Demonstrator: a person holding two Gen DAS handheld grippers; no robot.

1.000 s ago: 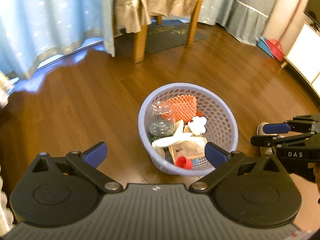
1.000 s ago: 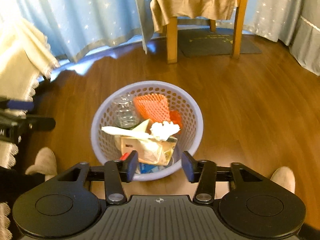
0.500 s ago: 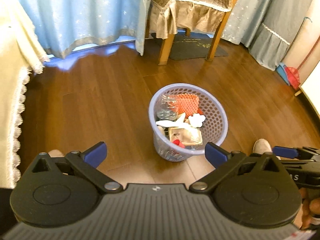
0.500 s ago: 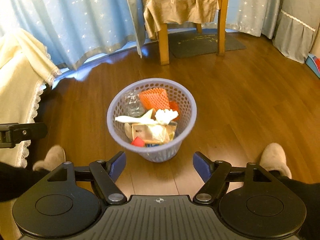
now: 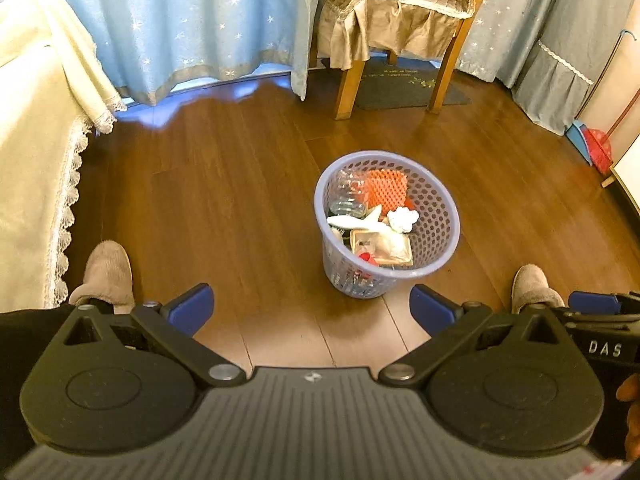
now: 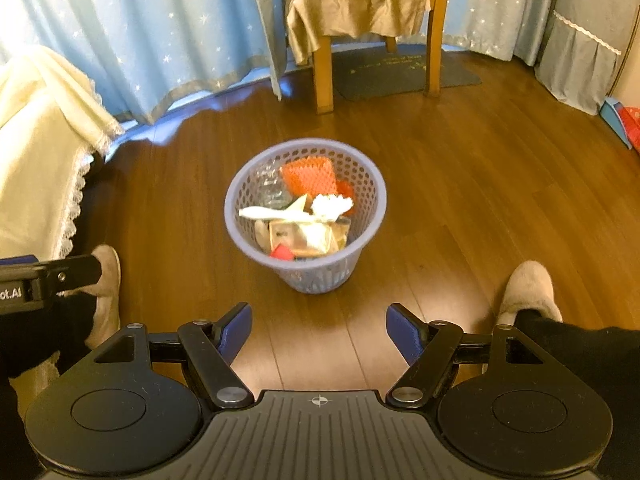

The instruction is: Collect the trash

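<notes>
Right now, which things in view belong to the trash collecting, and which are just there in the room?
Belongs to the job:
- purple trash basket
- the trash in it: orange foam net, clear plastic bottle, crumpled tissue
- left hand-held gripper and right hand-held gripper, both open and empty

Just there:
- wooden chair
- blue curtains
- dark mat
- cream cloth
- slippers

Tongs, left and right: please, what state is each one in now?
Left tongs: open, holding nothing.
Right tongs: open, holding nothing.
</notes>
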